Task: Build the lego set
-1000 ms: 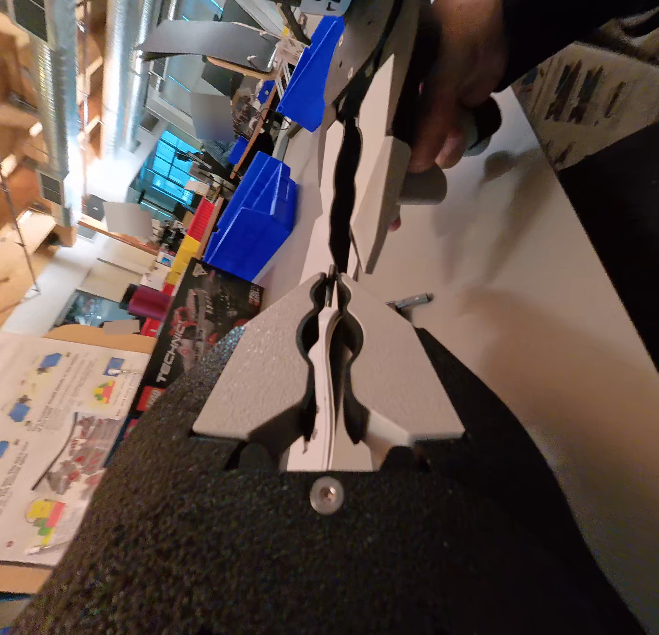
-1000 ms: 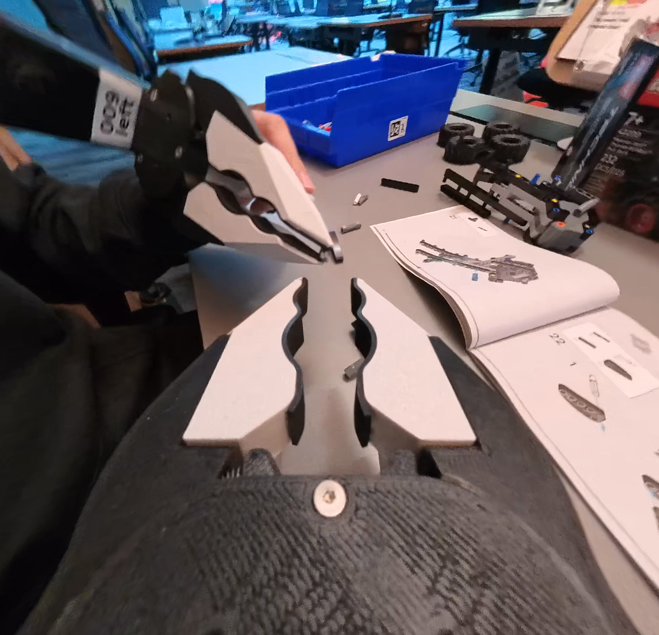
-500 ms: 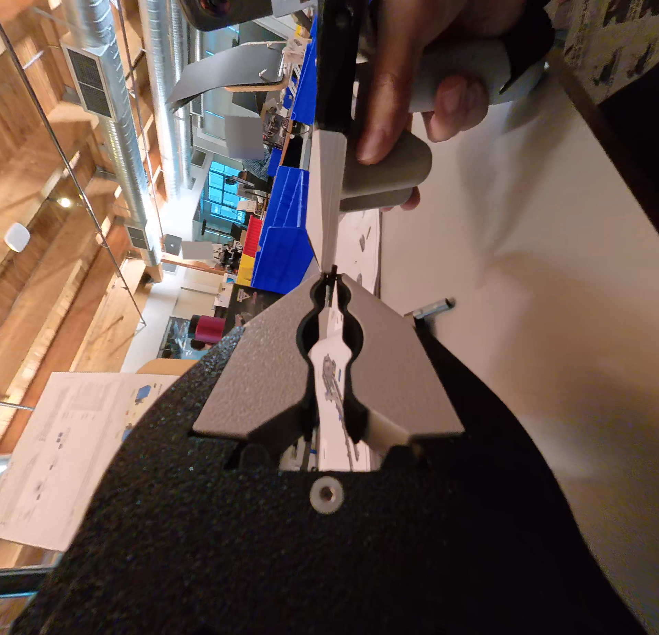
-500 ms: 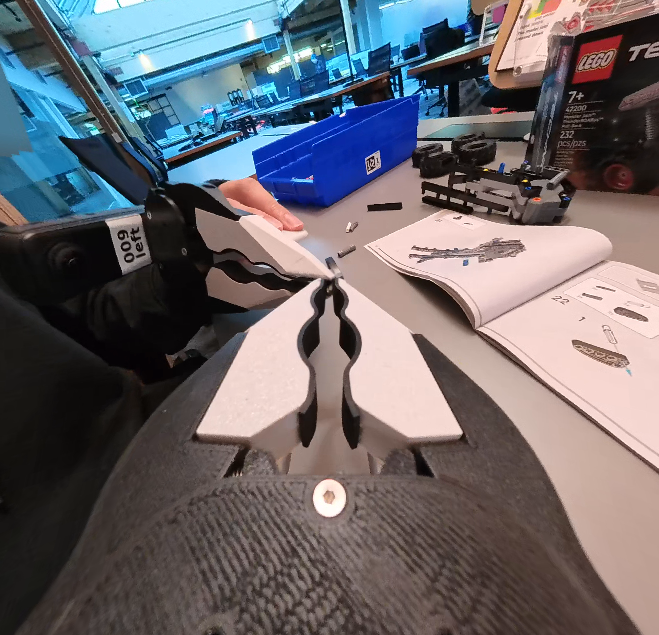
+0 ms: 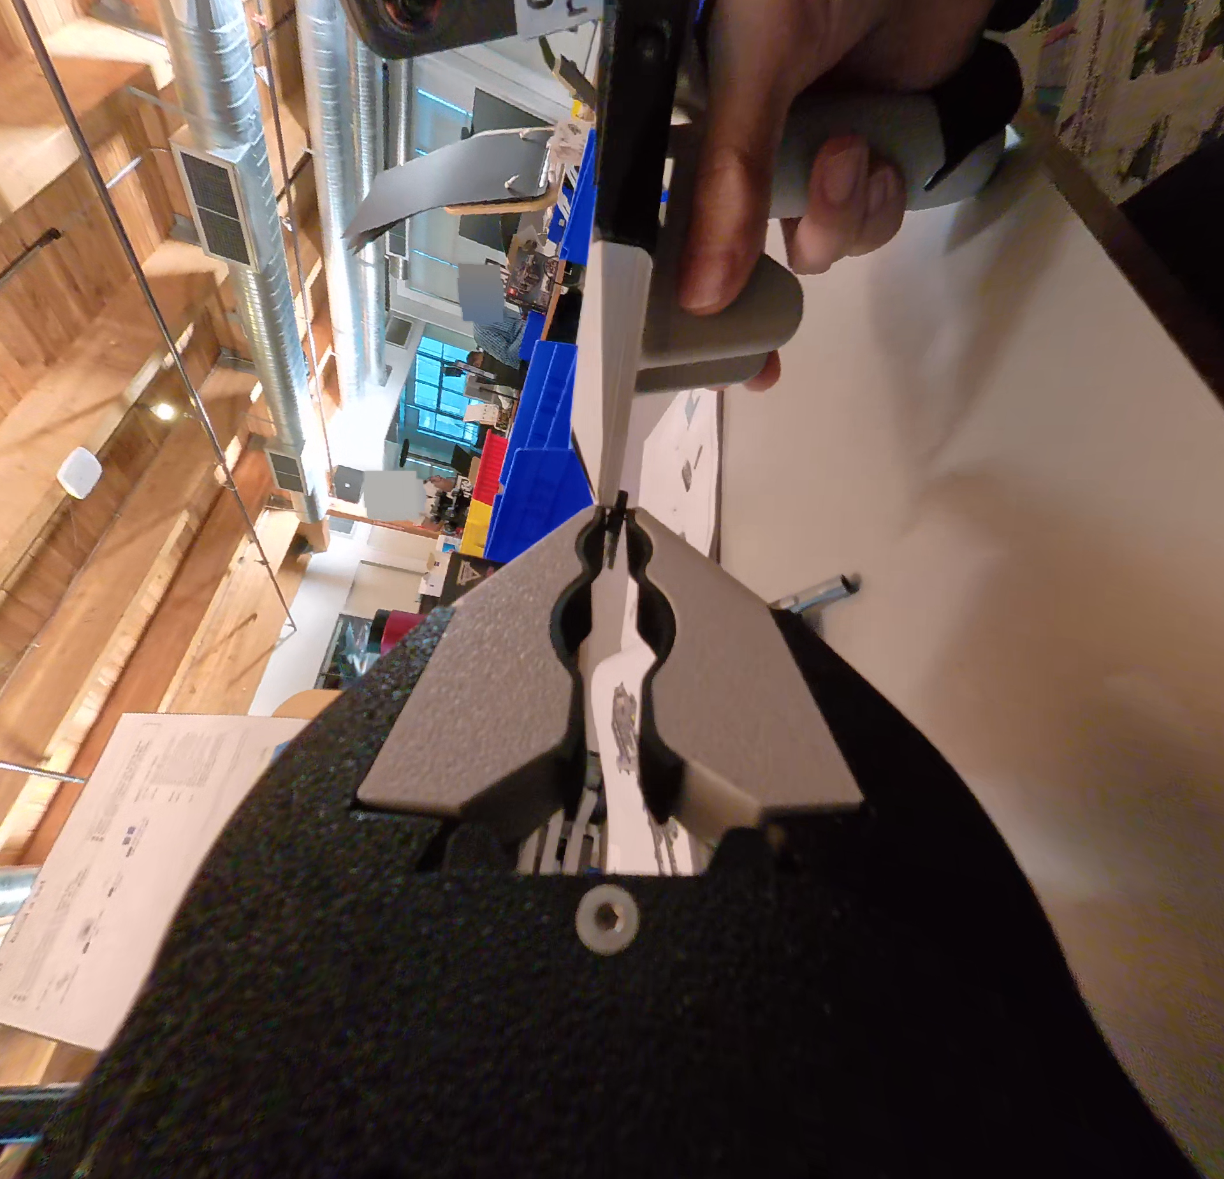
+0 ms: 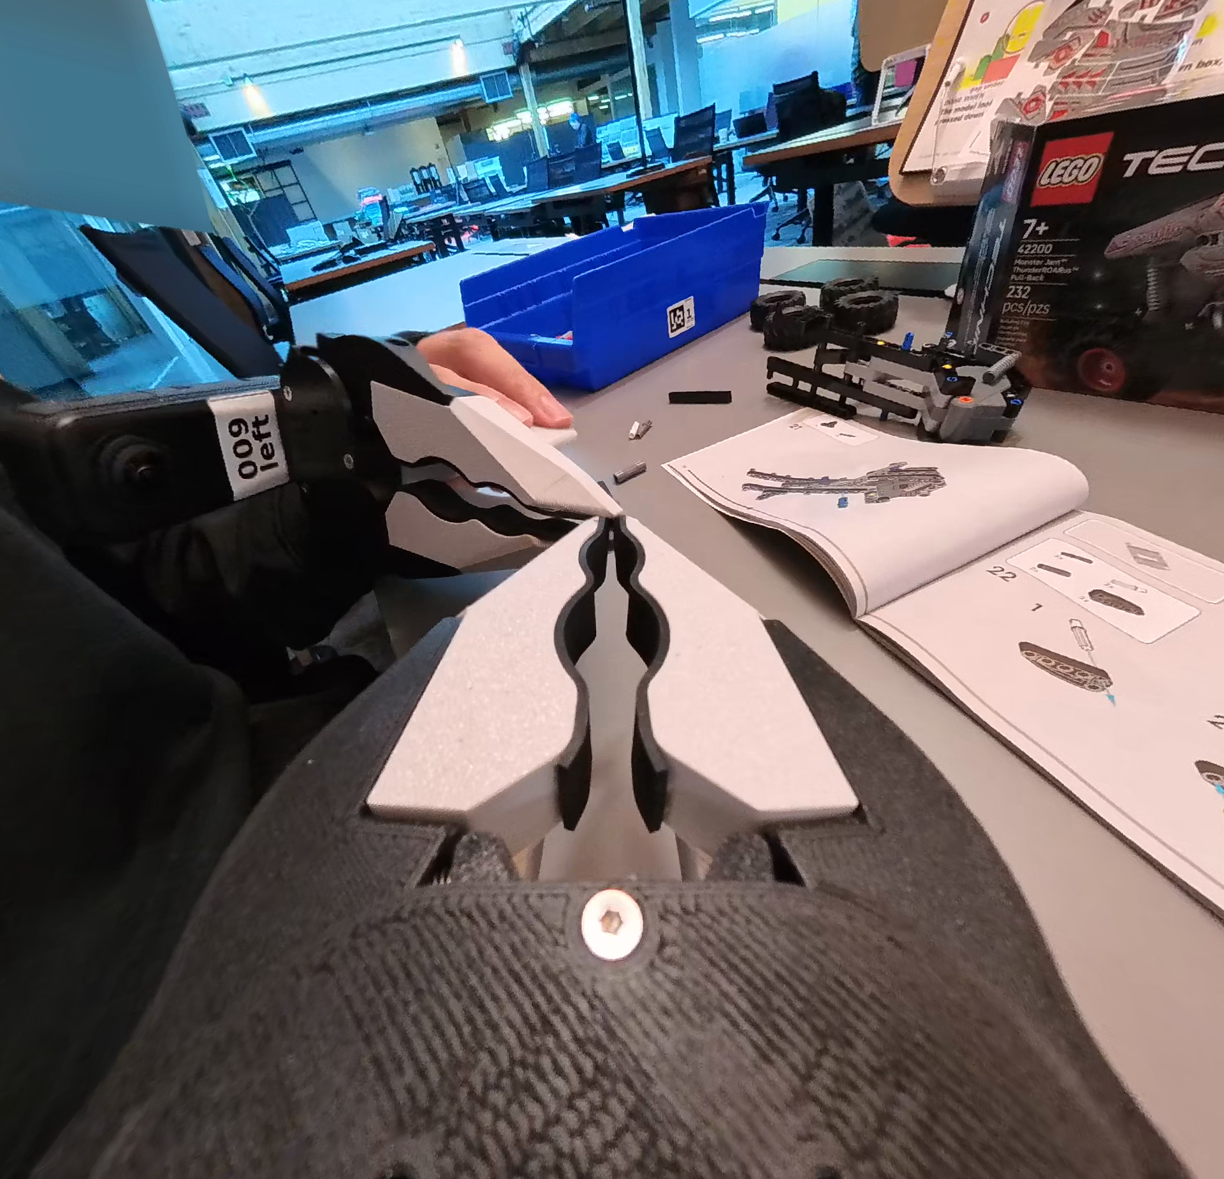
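Note:
My left gripper (image 5: 616, 518) is shut on a small dark lego piece (image 5: 620, 508) that pokes out of its tips. My right gripper (image 6: 610, 526) is shut tip to tip against the left one, and its tips pinch the same small piece (image 6: 609, 530). In the right wrist view the left gripper (image 6: 599, 508) reaches in from the left. In the left wrist view the right gripper (image 5: 606, 478) comes down from above, held by a hand. Both are held above the grey table (image 6: 1159, 458). The half-built black and grey chassis (image 6: 927, 385) lies at the back.
An open instruction booklet (image 6: 927, 538) lies on the right. Behind it are black tyres (image 6: 828, 312), a blue bin (image 6: 616, 312) and the set's box (image 6: 1126, 273). Two loose pins (image 6: 629, 473) and a black beam (image 6: 700, 396) lie near the bin. Another grey pin (image 5: 821, 592) lies on the table. Less than 4 cm separates the two grippers' tips. The grey pin (image 5: 821, 592) is about equally far from each gripper, around 8 cm.
My right gripper was open a second ago. It has shut and moved up to the left gripper's tips, meeting the small piece there. The left gripper has stayed shut on the piece.

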Demonstrator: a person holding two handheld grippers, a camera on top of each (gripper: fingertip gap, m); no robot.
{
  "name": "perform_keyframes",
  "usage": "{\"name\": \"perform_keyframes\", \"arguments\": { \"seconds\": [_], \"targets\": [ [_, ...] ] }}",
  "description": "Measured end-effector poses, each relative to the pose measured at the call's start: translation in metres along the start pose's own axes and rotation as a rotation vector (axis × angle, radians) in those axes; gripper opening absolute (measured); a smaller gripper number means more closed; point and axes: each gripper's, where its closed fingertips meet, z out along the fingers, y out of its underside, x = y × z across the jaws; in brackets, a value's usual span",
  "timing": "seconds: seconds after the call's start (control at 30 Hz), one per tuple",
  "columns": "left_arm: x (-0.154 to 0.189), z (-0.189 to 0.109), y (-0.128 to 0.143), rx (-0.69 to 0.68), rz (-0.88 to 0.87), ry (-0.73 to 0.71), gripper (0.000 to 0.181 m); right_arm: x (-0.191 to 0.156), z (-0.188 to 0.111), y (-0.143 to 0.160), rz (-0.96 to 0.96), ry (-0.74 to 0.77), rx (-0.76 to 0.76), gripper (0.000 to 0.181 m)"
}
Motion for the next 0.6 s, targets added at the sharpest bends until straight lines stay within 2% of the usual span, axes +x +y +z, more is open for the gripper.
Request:
{"name": "perform_keyframes", "arguments": {
  "seconds": [0.13, 0.3, 0.4, 0.47, 0.6],
  "targets": [
    [-0.002, 0.0, 0.001, -0.001, -0.02, -0.003, 0.005, 0.001, -0.002, -0.002, -0.023, 0.015, 0.007, 0.0],
    [-0.005, -0.002, 0.0, 0.034, -0.237, 0.046, 0.015, 0.007, -0.006, -0.005, -0.048, 0.044, 0.022, 0.0],
    [-0.005, -0.005, 0.002, 0.073, -0.487, 0.139, 0.023, 0.007, -0.006, -0.004, -0.143, 0.049, 0.015, 0.0],
    [-0.005, -0.009, 0.003, 0.108, -0.715, 0.244, 0.026, 0.0, -0.005, -0.005, -0.269, 0.033, 0.026, 0.0],
    [-0.005, -0.022, -0.002, 0.209, -1.098, 0.464, 0.027, -0.014, -0.001, -0.007, -0.401, -0.01, 0.065, 0.0]
  ]
}}
